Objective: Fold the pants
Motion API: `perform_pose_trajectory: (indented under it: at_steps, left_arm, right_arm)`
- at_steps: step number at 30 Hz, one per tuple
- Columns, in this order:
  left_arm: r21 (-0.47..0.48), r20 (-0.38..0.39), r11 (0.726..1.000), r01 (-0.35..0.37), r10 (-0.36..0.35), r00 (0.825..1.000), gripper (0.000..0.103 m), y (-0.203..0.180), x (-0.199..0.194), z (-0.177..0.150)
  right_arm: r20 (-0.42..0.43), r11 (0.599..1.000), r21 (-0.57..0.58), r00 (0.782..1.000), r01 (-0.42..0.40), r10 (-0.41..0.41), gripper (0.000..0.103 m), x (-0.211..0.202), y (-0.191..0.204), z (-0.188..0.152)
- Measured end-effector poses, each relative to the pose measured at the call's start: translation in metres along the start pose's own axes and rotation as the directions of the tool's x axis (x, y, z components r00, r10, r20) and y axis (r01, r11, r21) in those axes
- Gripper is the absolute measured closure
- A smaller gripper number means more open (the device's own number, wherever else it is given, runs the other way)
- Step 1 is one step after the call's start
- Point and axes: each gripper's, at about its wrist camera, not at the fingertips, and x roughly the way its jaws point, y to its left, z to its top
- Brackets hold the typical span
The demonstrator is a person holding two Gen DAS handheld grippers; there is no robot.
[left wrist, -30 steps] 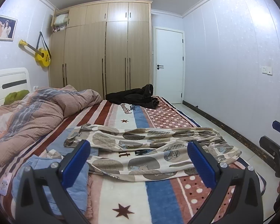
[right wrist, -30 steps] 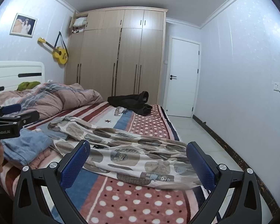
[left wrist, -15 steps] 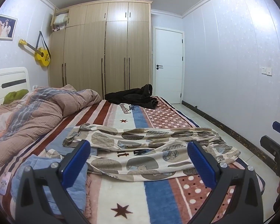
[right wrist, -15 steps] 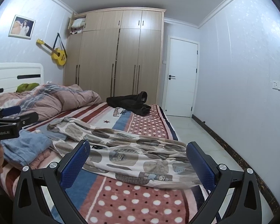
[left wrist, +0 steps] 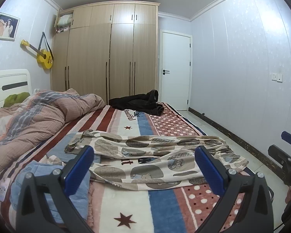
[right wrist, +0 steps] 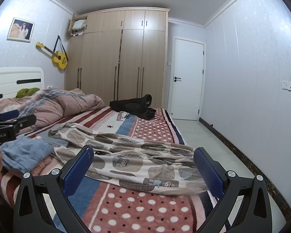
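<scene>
At the far left a rumpled pink striped duvet (left wrist: 35,120) lies by the headboard, with folded blue clothes (right wrist: 25,153) nearer the bed's edge. The left gripper (left wrist: 144,167) hovers with jaws spread wide, empty, above the cartoon-print pants (left wrist: 151,161), which lie spread out and wrinkled across the striped blanket (left wrist: 130,200). The right gripper (right wrist: 143,169) is likewise spread and empty over the pants' right end.

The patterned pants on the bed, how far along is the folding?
Nothing looks folded yet: the patterned pants lie spread and wrinkled across the bed blanket. Nothing is in hand; the left hand-held gripper and right hand-held gripper hover open above them. Still left: grasping, smoothing and every fold.
</scene>
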Motion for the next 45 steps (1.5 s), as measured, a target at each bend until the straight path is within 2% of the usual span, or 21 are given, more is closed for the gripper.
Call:
perform_pose_trajectory:
  at_steps: [30,34,38,41,42,45]
  left_arm:
    - [-0.022,-0.011,1.000,0.000,0.000,1.000,0.001,0.005,0.003,-0.001]
    - [-0.032,-0.050,0.999,-0.018,0.017,0.999,0.001,0.011,0.017,-0.006]
    - [-0.097,-0.129,0.995,0.035,-0.047,0.991,0.001,0.026,0.041,-0.016]
    - [-0.165,-0.190,0.983,0.080,-0.112,0.975,0.001,0.038,0.065,-0.031]
    - [-0.183,-0.219,0.980,0.081,-0.121,0.968,0.001,0.042,0.075,-0.038]
    - [-0.225,-0.327,0.974,0.036,-0.111,0.939,0.001,0.050,0.113,-0.066]
  right_arm:
    - [0.005,1.000,0.005,1.000,0.003,-0.003,0.000,0.000,-0.003,-0.001]
    - [0.004,0.999,0.037,1.000,0.008,-0.008,0.000,0.004,-0.008,-0.006]
    - [-0.028,0.998,0.056,1.000,0.003,-0.001,0.000,0.020,-0.015,-0.015]
    - [-0.081,0.998,0.060,0.996,-0.024,0.029,0.000,0.042,-0.024,-0.026]
    - [-0.126,0.996,0.077,0.991,-0.035,0.044,0.000,0.054,-0.029,-0.032]
    - [-0.215,0.983,0.173,0.971,-0.066,0.104,0.000,0.087,-0.052,-0.053]
